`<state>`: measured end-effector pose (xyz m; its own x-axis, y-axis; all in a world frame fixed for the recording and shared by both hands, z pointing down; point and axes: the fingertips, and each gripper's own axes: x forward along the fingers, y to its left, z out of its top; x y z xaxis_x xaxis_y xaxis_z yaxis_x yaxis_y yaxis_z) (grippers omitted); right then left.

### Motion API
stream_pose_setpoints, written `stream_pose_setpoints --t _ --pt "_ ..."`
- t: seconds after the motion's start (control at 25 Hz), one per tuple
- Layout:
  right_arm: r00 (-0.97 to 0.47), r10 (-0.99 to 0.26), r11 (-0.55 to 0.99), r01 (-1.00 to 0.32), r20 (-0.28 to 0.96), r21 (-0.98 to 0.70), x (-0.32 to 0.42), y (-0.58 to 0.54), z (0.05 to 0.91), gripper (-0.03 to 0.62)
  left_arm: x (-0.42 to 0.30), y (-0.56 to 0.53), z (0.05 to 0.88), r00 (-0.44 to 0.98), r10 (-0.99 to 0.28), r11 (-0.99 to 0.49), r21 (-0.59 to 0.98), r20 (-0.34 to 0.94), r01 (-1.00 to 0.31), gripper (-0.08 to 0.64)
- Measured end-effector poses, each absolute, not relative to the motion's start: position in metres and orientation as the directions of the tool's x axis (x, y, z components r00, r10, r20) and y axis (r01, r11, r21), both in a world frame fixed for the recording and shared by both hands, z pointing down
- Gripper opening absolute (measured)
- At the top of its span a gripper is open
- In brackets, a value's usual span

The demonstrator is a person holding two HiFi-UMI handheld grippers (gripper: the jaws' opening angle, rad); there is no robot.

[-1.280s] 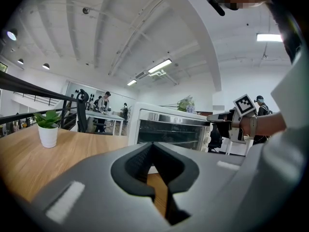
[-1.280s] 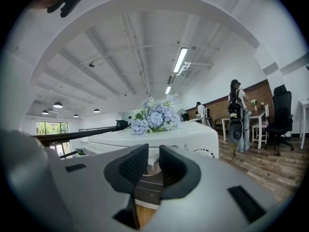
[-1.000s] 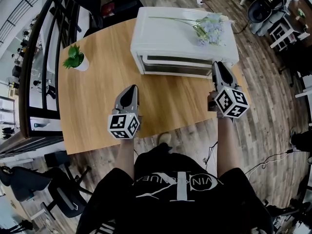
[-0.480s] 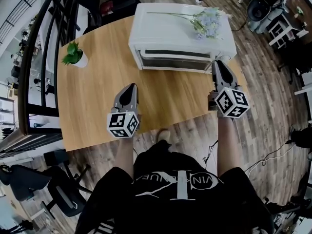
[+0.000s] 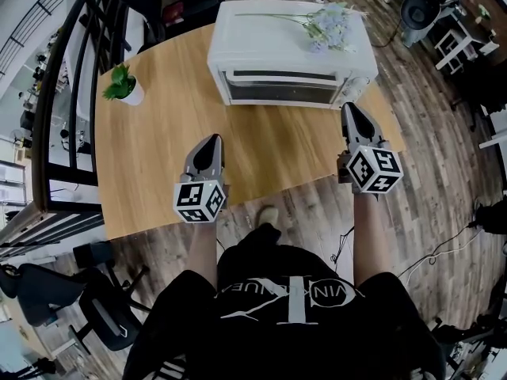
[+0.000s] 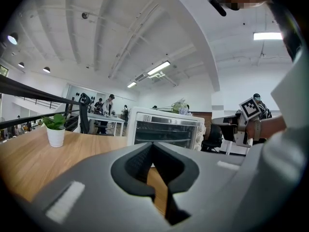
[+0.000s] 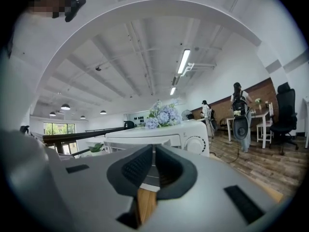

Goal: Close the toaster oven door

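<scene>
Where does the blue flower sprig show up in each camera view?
Head view: the blue flower sprig lies on the white toaster oven, upper right of centre.
Left gripper view: the sprig is small, just right of centre, atop the oven.
Right gripper view: the sprig is at centre, above the jaws.
Shared landmark: the toaster oven under it, in all three views.

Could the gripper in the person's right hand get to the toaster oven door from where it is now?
Probably yes. The right gripper, jaws shut, sits close to the front right corner of the toaster oven, and nothing on the table seems to stand between it and the door.
</scene>
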<state>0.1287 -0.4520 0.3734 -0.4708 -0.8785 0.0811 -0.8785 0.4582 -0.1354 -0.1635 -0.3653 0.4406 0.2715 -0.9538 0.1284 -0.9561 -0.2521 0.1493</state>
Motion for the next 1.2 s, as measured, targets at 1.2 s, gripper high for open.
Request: stream_pose_setpoints --t 1.2 --pt "-0.508 -0.852 0.495 -0.86 0.125 -0.124 0.115 -0.345 0.404 0.018 -0.183 -0.282 0.434 0.247 -0.964 -0.233 0.124 0.104 -0.964 0.01"
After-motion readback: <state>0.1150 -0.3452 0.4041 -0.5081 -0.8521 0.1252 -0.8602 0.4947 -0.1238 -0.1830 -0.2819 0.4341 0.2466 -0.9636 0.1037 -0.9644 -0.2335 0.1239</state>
